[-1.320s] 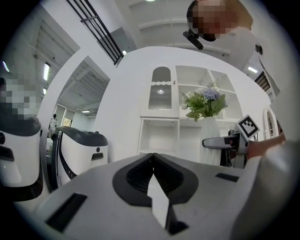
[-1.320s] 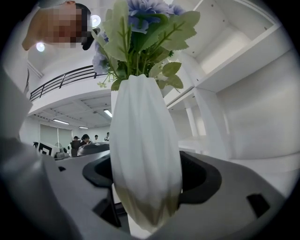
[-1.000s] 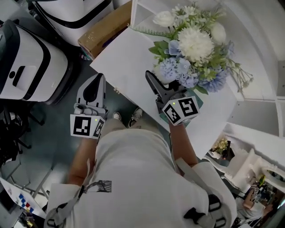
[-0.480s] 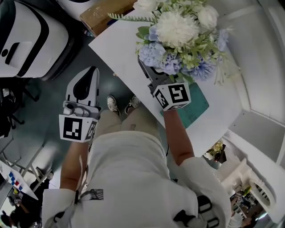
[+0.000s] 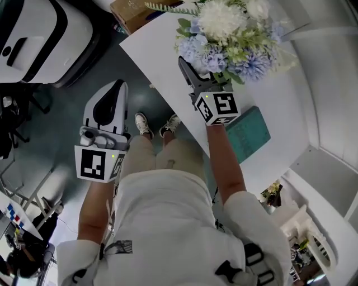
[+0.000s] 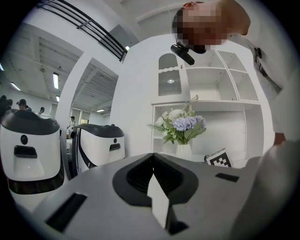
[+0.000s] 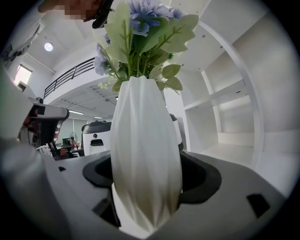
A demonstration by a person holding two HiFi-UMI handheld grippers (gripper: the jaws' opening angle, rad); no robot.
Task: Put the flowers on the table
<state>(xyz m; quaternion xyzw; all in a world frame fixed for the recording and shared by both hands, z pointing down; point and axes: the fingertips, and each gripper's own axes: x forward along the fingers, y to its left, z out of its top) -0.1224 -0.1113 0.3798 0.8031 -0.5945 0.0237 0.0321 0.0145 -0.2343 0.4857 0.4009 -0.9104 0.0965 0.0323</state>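
A bunch of white and blue flowers (image 5: 229, 31) stands in a ribbed white vase (image 7: 145, 159), upright over the white table (image 5: 279, 95). My right gripper (image 5: 202, 77) is shut on the vase body, its jaws partly hidden under the blooms. In the right gripper view the vase fills the gap between the jaws of the right gripper (image 7: 146, 199), with the flowers (image 7: 145, 23) above. Whether the vase base touches the table is hidden. My left gripper (image 5: 116, 85) is shut and empty over the floor left of the table; its view shows the left gripper (image 6: 153, 187) and the distant flowers (image 6: 180, 124).
A teal book (image 5: 249, 131) lies on the table beside my right forearm. A cardboard box (image 5: 131, 8) sits past the table's far corner. Large white machines (image 5: 39, 33) stand on the floor at left. White shelving (image 5: 335, 67) borders the table at right.
The right gripper has carried the vase and flowers farther over the table, away from the teal book, which now lies uncovered. The left gripper has hardly moved.
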